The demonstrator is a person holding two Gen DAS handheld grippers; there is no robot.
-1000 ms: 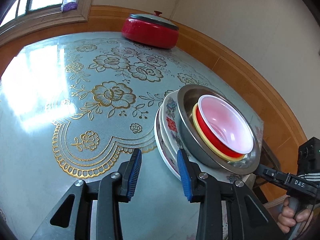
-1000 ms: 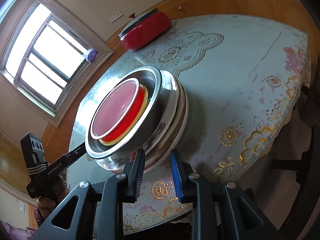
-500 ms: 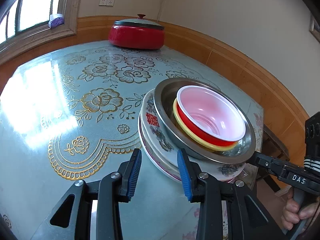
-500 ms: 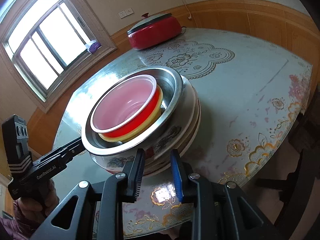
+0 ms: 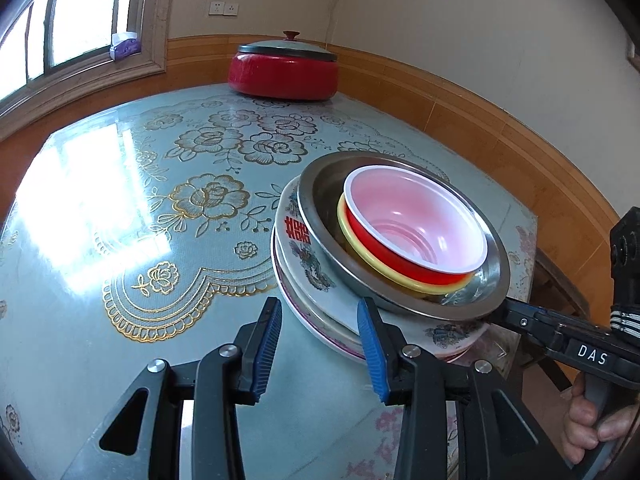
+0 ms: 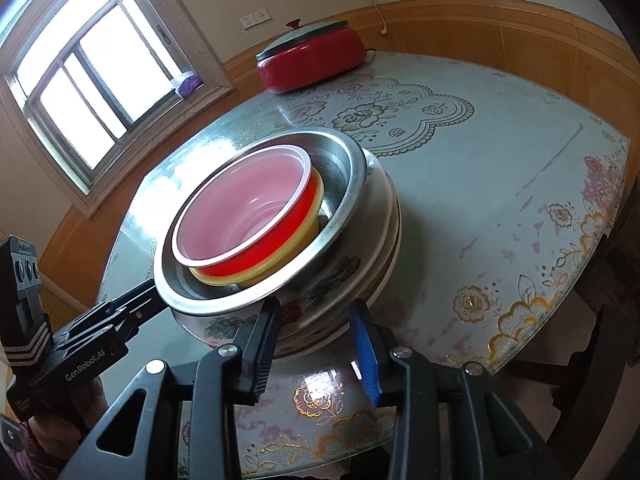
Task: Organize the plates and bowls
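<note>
On the patterned table (image 5: 120, 200) stands one stack: floral plates (image 5: 304, 264) at the bottom, a steel bowl (image 5: 320, 216) on them, then a yellow bowl and a red bowl (image 5: 416, 216) with a pale inside. My left gripper (image 5: 320, 340) is open at the stack's near-left rim, and its pads do not press on the plates. In the right wrist view the same plates (image 6: 376, 248) and steel bowl (image 6: 352, 184) sit just beyond my right gripper (image 6: 316, 344). Its jaws are opening, with the plate rim in the gap and no grip.
A red lidded pot (image 5: 284, 76) stands at the table's far edge, under the wall sockets. The stack is close to the table's right edge, with a dark chair (image 6: 600, 320) below it. A hand (image 5: 592, 428) holds the right gripper's handle.
The right gripper's jaws have widened around the plate rim. Both views have rolled, so the table and stack look more level. The stack has kept its place between the grippers.
</note>
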